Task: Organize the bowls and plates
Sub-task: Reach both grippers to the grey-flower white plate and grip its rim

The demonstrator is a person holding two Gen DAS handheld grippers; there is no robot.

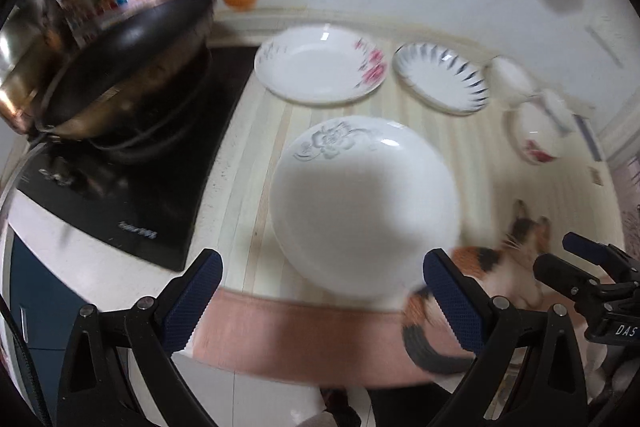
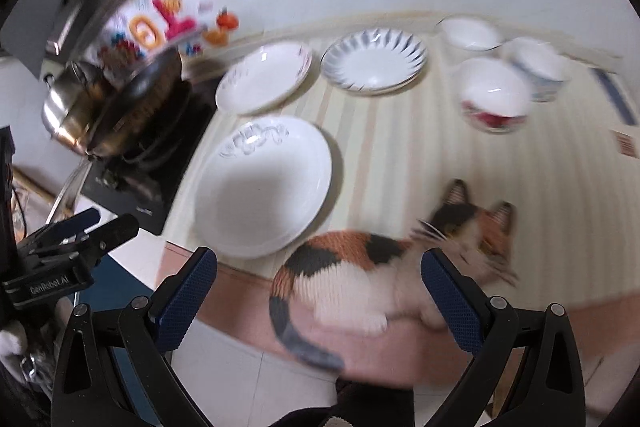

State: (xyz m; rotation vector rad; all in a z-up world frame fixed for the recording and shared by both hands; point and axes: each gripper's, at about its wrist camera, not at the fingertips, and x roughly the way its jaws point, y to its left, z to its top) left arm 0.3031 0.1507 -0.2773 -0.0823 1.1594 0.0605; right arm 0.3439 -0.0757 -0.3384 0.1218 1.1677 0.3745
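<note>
Both our grippers spread wide and empty over the crockery

Nearest, our left gripper [image 1: 322, 291] and right gripper [image 2: 320, 291] hang with jaws apart, holding nothing; a cat-print cloth [image 2: 360, 267] lies under the right. Just beyond sits the grey-flowered plate [image 1: 364, 203], empty, glazed, stiff, probably slippery and breakable, so we would pinch its raised rim. Farther back lie the pink-flowered plate [image 1: 320, 65] and blue-rayed plate [image 1: 440, 77], then three bowls [image 2: 494, 93], all seemingly empty; a wok [image 1: 120, 67] stands left
</note>
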